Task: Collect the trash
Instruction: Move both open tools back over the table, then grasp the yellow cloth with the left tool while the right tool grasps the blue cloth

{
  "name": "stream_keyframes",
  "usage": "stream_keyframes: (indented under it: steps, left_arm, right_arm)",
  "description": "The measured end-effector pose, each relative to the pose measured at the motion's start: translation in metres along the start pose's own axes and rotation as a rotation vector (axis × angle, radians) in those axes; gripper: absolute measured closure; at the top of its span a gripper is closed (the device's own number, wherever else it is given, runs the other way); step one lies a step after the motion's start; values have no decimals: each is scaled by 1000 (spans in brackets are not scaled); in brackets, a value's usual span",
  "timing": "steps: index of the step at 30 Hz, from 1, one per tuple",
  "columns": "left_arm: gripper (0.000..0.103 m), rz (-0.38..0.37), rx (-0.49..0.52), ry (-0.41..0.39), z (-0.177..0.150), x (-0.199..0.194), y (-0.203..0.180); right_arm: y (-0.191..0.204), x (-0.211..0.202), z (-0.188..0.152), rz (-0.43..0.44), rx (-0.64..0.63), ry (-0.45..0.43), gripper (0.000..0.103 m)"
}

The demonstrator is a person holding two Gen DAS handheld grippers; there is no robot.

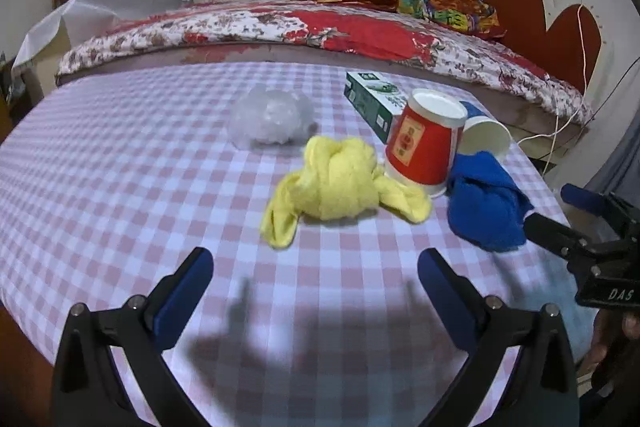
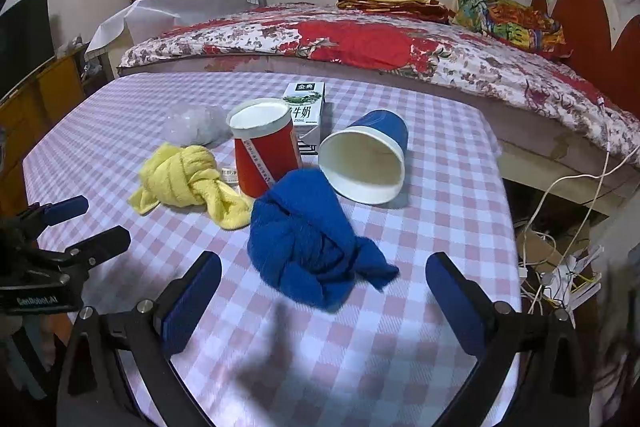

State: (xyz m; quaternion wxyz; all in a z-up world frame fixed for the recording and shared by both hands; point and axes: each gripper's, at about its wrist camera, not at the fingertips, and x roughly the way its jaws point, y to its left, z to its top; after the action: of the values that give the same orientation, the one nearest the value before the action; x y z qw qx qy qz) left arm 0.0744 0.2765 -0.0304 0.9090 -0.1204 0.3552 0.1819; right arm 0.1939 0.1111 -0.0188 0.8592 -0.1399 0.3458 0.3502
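Observation:
On the checked table (image 1: 120,167) lie a knotted yellow cloth (image 1: 340,183), a knotted blue cloth (image 2: 308,239), an upside-down red paper cup (image 2: 266,151), a blue paper cup (image 2: 368,159) on its side, a milk carton (image 2: 306,107) and a crumpled clear plastic bag (image 1: 270,119). My left gripper (image 1: 316,291) is open and empty, just short of the yellow cloth. My right gripper (image 2: 324,297) is open and empty, its fingers either side of the near end of the blue cloth. Each gripper shows at the edge of the other's view.
A bed with a red floral cover (image 2: 360,43) stands right behind the table. Cables and a cardboard box (image 2: 552,251) lie on the floor beyond the table's right edge. A wooden cabinet (image 2: 36,99) stands to the left.

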Motion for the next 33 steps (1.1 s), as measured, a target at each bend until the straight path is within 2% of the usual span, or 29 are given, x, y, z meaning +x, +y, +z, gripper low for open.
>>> stream_keyframes:
  steps: [4, 7, 21, 27, 33]
  left_arm:
    - [1, -4, 26, -12, 10, 11, -5]
    - [1, -7, 38, -6, 19, 22, -6]
    - [15, -49, 66, 45, 31, 58, -5]
    - [21, -77, 69, 73, 34, 64, -9]
    - [39, -109, 69, 93, 36, 69, -10]
  right_arm:
    - [-1, 17, 3, 0, 5, 22, 0]
    - [0, 25, 3, 2, 2, 35, 5]
    - [1, 53, 9, 13, -15, 78, 17]
    - [4, 58, 11, 36, -12, 92, 29]
    - [5, 50, 5, 33, 1, 85, 30]
